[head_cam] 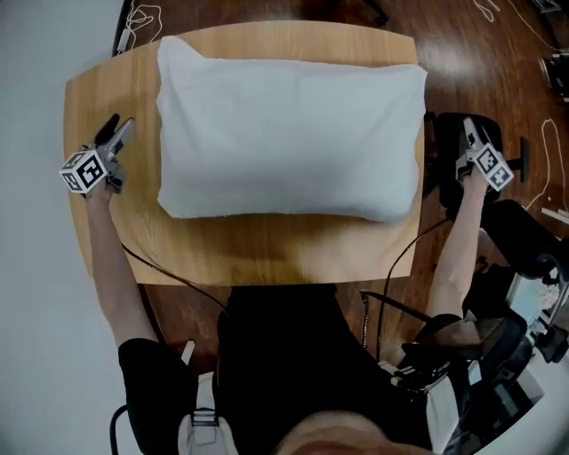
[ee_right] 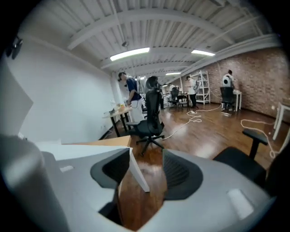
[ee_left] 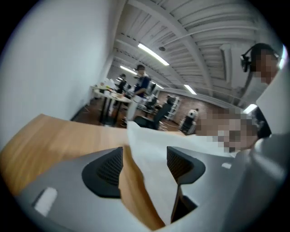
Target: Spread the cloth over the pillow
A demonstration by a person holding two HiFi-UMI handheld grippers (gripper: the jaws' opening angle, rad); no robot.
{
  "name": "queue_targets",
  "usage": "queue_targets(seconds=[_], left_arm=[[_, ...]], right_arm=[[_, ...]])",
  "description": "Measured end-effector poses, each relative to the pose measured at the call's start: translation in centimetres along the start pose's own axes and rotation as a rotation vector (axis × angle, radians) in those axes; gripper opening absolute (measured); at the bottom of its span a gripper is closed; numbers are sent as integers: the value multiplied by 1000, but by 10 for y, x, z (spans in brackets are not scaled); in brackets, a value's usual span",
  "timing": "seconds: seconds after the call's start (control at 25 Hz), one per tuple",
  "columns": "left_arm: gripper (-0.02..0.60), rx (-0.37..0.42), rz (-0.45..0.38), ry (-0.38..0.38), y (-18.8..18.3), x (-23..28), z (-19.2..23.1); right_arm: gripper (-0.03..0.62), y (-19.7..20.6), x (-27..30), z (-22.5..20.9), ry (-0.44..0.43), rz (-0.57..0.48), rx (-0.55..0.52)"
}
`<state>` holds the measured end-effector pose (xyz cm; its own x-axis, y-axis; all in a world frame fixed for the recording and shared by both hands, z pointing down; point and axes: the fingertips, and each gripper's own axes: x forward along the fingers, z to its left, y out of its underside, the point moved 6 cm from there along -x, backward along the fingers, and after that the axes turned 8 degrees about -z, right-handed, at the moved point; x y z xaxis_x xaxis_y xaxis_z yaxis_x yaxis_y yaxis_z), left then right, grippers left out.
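Note:
A white cloth (head_cam: 289, 133) lies spread over a pillow-shaped bulk in the middle of the wooden table (head_cam: 267, 244). I cannot tell the cloth's surface from the pillow beneath it. My left gripper (head_cam: 120, 135) rests on the table just left of this bulk. Its jaws stand open in the left gripper view (ee_left: 145, 165), with a white cloth edge (ee_left: 152, 158) loose between them. My right gripper (head_cam: 468, 133) hangs past the table's right edge. It is open too (ee_right: 140, 170), and a thin white cloth corner (ee_right: 137, 174) shows in the gap, close to the left pad.
A black chair (head_cam: 498, 133) stands under the right gripper, off the table's right side. A thin cable (head_cam: 151, 262) crosses the table's front left corner. White cords lie on the brown floor (head_cam: 493, 13). An office chair (ee_right: 152, 118) and desks stand farther off.

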<state>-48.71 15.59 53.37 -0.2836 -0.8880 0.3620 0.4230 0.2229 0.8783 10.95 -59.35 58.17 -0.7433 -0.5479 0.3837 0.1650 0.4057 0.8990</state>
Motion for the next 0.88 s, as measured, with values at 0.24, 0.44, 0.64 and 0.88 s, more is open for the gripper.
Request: queue_targets(seconds=[0.24,0.44,0.64,0.88], left_arm=[[311,69,266,279,133,-118,-92],[62,135,221,225,166,-122,-119],[11,185,68,238,112,-173,-144],[9,147,236,155,177,-165,-157]], right_arm=[[227,82,-224,92,-145,-19,69],[209,173,-334,136,-116,108,108],[193,172,-363,167,-105,182,-34],[247,170,-292,160,-223,385,-423]])
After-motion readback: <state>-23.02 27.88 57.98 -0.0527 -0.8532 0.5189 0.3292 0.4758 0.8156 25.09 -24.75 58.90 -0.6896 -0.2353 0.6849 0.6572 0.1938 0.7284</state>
